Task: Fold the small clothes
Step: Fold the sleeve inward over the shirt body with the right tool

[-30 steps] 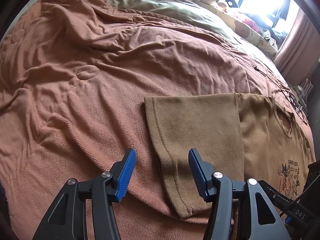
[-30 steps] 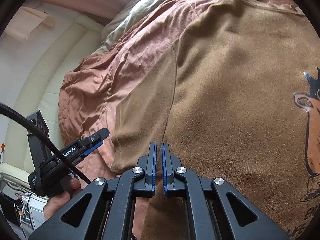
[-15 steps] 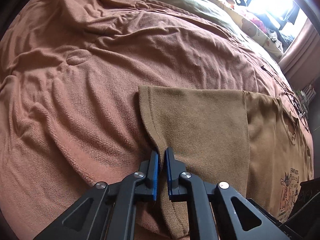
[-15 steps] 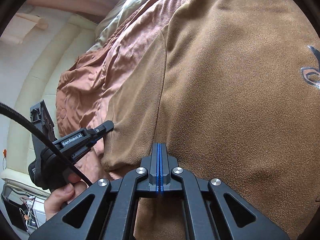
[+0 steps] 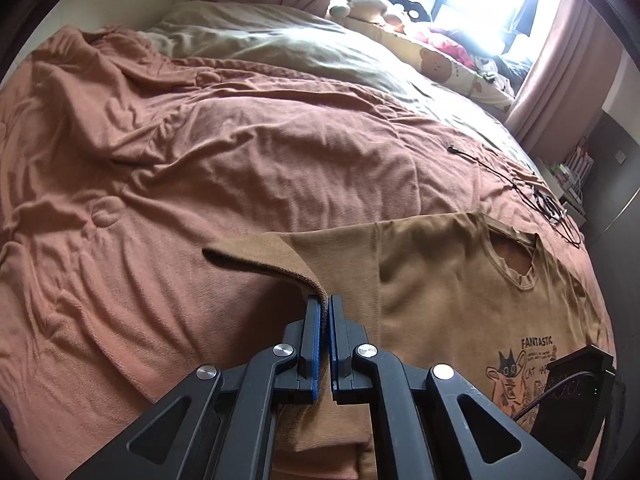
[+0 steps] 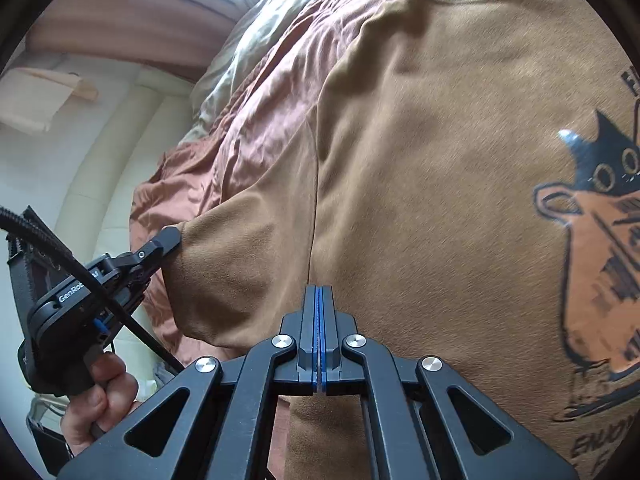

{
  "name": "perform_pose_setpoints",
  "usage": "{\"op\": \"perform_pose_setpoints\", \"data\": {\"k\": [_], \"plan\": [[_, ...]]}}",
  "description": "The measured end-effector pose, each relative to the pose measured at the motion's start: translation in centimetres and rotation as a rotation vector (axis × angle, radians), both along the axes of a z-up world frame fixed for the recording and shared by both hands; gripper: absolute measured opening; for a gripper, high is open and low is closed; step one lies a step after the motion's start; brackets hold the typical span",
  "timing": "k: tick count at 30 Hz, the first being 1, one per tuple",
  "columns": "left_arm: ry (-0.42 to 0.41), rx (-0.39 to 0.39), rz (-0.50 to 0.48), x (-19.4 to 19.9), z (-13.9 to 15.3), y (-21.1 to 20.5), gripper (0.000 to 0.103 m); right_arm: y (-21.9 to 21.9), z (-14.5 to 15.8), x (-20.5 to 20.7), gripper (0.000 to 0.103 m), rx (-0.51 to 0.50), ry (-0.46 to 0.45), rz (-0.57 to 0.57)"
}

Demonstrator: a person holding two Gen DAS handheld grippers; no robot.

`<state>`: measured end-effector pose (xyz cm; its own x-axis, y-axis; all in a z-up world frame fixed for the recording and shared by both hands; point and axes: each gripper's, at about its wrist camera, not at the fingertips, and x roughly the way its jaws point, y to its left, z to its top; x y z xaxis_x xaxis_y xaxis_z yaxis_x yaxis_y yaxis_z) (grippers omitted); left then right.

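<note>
Brown cotton T-shirt (image 5: 452,280) with a cat print lies on the rust-coloured bed blanket (image 5: 200,160), its lower part cut off. Left tongs (image 5: 323,300) have just closed on its sleeve edge, raised. Right tongs (image 6: 319,292) are fully closed; whether they pinch cloth is unclear.

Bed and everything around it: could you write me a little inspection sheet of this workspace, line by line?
Surface: rumpled rust-brown blanket on a bed.
Job's things: tan T-shirt with cat print, lying front up, its sleeve lifted.
Clutter: plush toys and a bear-print pillow at the far side.
Grippers: left gripper shut on the sleeve's hem; right gripper shut on the shirt's fabric.
Cables: thin black cable on the blanket.
Surroundings: curtains, bright window.
</note>
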<state>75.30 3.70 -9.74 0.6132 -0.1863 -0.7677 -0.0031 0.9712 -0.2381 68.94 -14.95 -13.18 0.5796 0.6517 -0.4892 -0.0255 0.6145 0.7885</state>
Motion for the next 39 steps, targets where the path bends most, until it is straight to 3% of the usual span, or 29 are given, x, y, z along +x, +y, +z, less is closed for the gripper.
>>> {"op": "perform_pose_setpoints", "data": {"k": [7, 11, 20, 21, 23, 24, 25, 27, 31, 35, 37, 39], "plan": [[-0.029, 0.033, -0.088, 0.1, 1.9, -5.6, 0.003, -2.9, 0.2, -1.2, 0.0, 0.05, -0.024, -0.047], [-0.019, 0.042, -0.131, 0.5, 1.7, -8.5, 0.003, -4.4, 0.4, -1.9, 0.0, 0.031, -0.025, -0.109], [0.024, -0.001, -0.233, 0.3, 0.5, -12.9, 0.003, -5.0, 0.1, -2.0, 0.0, 0.07, 0.001, -0.093], [0.041, -0.008, -0.248, 0.3, 0.4, -13.1, 0.008, -5.1, 0.3, -1.9, 0.0, 0.064, 0.006, -0.09], [0.068, -0.008, -0.259, 0.4, 0.3, -13.3, 0.033, -5.5, 0.8, -1.3, 0.0, 0.072, 0.014, -0.082], [0.065, -0.015, -0.258, 0.3, 0.5, -13.1, 0.057, -5.5, 0.9, -1.2, 0.009, 0.079, 0.009, -0.079], [0.044, -0.025, -0.252, 0.0, 0.8, -12.8, 0.071, -5.6, 1.0, -1.1, 0.036, 0.076, 0.006, -0.078], [0.01, -0.025, -0.221, -0.2, 1.3, -11.7, 0.077, -5.7, 1.2, -1.1, 0.084, 0.067, 0.004, -0.093], [0.035, -0.03, -0.155, 0.3, 0.8, -9.3, 0.077, -5.4, 1.1, -1.0, 0.084, 0.073, -0.012, -0.101], [0.056, 0.014, -0.092, 0.4, -0.8, -7.2, 0.077, -5.2, 0.5, -1.3, 0.083, 0.012, -0.022, -0.104], [0.074, 0.014, -0.076, 0.2, -1.9, -6.3, 0.071, -4.7, 0.5, -1.2, 0.068, -0.037, -0.027, -0.089], [0.108, 0.016, -0.074, 0.0, -3.2, -5.6, 0.063, -4.1, 0.7, -0.8, 0.06, -0.096, -0.017, -0.052]]}}
